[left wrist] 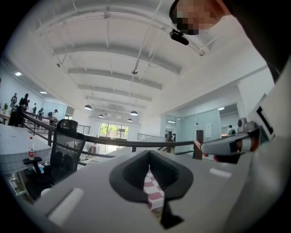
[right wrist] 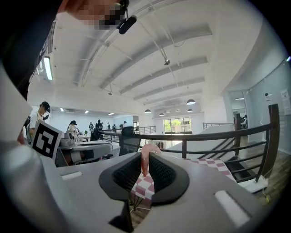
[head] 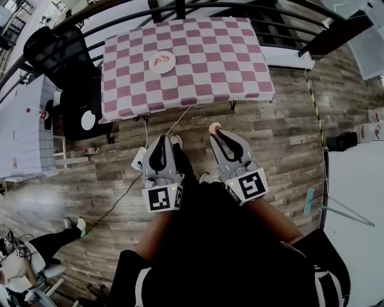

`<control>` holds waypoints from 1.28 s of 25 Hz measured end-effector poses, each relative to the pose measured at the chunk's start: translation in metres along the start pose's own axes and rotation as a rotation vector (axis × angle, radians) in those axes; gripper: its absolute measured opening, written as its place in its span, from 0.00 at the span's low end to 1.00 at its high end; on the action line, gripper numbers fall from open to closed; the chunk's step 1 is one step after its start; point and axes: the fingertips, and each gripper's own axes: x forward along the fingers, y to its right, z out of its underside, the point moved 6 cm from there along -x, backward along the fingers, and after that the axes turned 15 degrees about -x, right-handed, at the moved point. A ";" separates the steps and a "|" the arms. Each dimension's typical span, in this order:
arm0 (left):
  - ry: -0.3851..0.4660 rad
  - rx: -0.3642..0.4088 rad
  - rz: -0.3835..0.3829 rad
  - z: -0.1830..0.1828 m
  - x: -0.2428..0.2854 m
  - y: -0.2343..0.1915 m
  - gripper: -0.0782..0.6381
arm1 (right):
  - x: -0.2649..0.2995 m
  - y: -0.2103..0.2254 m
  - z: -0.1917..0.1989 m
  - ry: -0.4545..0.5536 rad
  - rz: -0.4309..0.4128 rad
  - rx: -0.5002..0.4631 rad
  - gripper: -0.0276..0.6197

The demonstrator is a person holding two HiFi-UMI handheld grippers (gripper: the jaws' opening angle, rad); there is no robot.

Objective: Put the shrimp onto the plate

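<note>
1. Upper left of the head view: a black office chair (head: 57, 51) sits just off the desk's left edge, and a dark railing (head: 120, 13) curves round behind both. To my eye that side is crowded, so it's no way in.
2. The plate (head: 170, 67) lies on the checkered desk (head: 216, 60), up in its left part and well in from the near edge. An orange piece (head: 160, 59), likely another shrimp, is on it already. There's bare rim around that piece, so room to set one more down.
3. Centre frame, the left gripper (head: 162, 144) hangs low over the wooden floor (head: 270, 120), short of the desk. Its own view shows the jaws drawn in to a thin slit with nothing between them, only checkered cloth seen through the gap. It's held back, I'd say, to leave the lane clear.
4. Just right of it, the right gripper (head: 217, 135) has its jaws pinched on the shrimp (head: 213, 126). The pink body stands up between the ribbed pads (right wrist: 160, 175) and pokes out past the tips. It's a firm nip at the tip, which should make release easy.
5. So the shrimp is in the air over the floor, well apart from the plate, and placing is not yet done.
6. The path goes up and leftward in the frame, over the desk's near edge. The cloth between edge and plate is bare, so I'd judge it an open run.
</note>
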 end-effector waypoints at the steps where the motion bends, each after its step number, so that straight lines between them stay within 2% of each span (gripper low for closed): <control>1: -0.003 0.003 -0.004 -0.002 0.007 -0.007 0.12 | 0.010 0.003 -0.003 -0.001 -0.004 -0.005 0.12; 9: 0.015 0.003 -0.029 -0.021 0.068 -0.060 0.12 | 0.090 0.025 -0.016 -0.018 0.000 -0.052 0.12; 20: 0.001 -0.032 -0.031 -0.042 0.137 -0.119 0.12 | 0.180 0.048 -0.036 -0.059 -0.004 -0.036 0.12; 32: -0.017 -0.056 -0.004 -0.058 0.184 -0.177 0.12 | 0.268 0.045 -0.053 -0.084 0.005 -0.039 0.12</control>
